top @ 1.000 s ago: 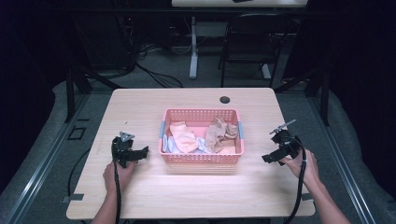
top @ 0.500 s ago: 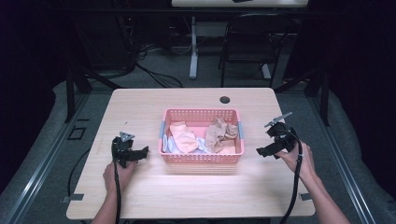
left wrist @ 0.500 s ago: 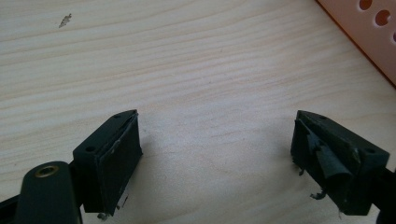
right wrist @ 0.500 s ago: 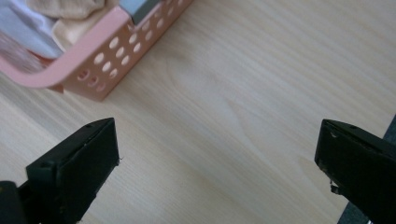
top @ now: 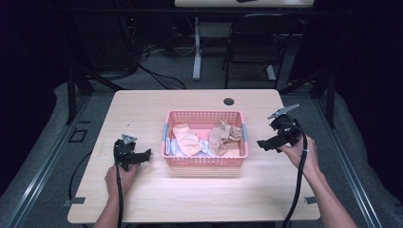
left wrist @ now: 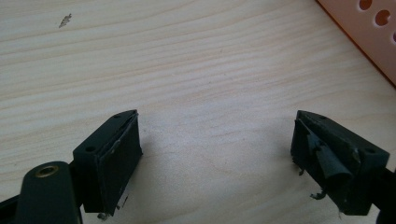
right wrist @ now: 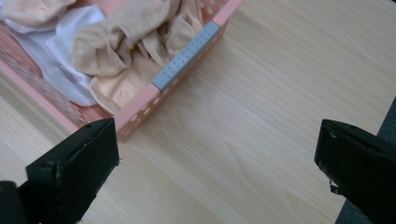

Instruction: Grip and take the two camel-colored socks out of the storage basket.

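From the high view, the pink plastic basket (top: 205, 139) sits at the middle of the light wooden table (top: 190, 199) with its long axis running left to right, and a heap of cloth lies in it: a peach piece (top: 186, 138) toward the left, white fabric (top: 205, 148) in the middle and a tan sock-like piece (top: 222, 135) toward the right. The right gripper (top: 266, 143) is lifted off the table just beside the basket's right end, its jaws aimed leftward at it, while the left gripper (top: 143, 155) sits low by the basket's left end; of the two, the right looks readier to go in, and the tan piece is the cloth nearest to it. In the left gripper view, the jaws stand wide apart and empty over bare wood, with a corner of the basket wall (left wrist: 364, 32) up at the right. In the right gripper view, the jaws are likewise spread wide and hold nothing; the basket's grey handle strip (right wrist: 186, 55) and the tan sock-like piece (right wrist: 121, 39) lie ahead and to the left, so the reach would probably have to swing that way and over the rim.
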